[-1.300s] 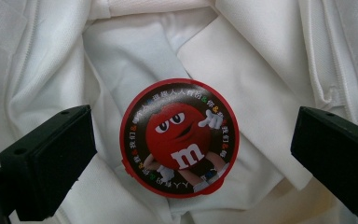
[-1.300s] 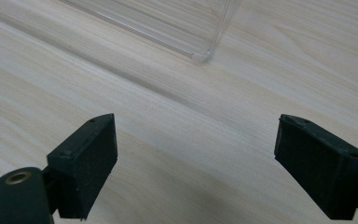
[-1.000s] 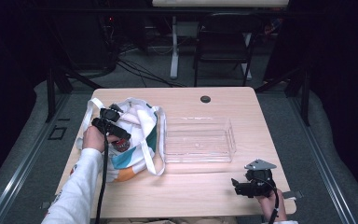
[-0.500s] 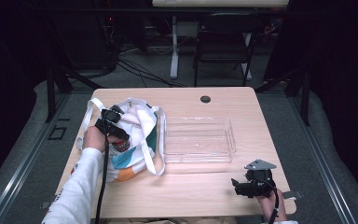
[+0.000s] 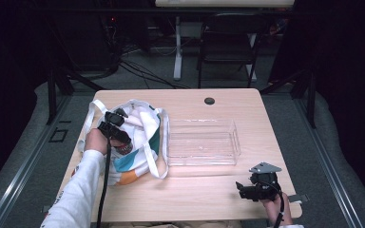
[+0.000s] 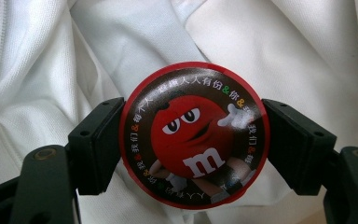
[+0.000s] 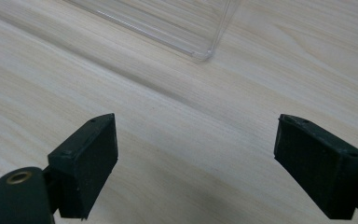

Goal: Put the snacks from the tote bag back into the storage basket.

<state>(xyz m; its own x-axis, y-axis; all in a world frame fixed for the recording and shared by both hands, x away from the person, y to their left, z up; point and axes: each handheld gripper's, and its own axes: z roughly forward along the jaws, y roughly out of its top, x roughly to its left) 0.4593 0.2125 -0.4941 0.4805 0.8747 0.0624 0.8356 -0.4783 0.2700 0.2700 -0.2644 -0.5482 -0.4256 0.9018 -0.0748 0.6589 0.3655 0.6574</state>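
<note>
A white tote bag point(image 5: 145, 124) with teal and orange print lies open on the left of the wooden table point(image 5: 195, 194). Over its mouth, my left gripper point(image 5: 118, 134) is shut on a round candy canister point(image 5: 124, 147). In the left gripper view the canister's red-rimmed lid point(image 6: 195, 136), printed with a red cartoon candy, sits between the two black pads point(image 6: 98, 144), with the bag's white cloth point(image 6: 51, 70) behind it. My right gripper point(image 5: 241, 188) rests open near the table's front right edge. In the right gripper view its jaws point(image 7: 196, 154) stand wide apart over bare wood.
A clear plastic tray point(image 5: 202, 142) sits empty in the middle of the table, right of the bag; its corner point(image 7: 200, 51) shows ahead of the right gripper. A round cable port point(image 5: 209, 100) is at the table's back edge. A chair point(image 5: 228, 47) stands beyond.
My left gripper with the canister has shifted slightly over the bag. The right gripper has not moved.
</note>
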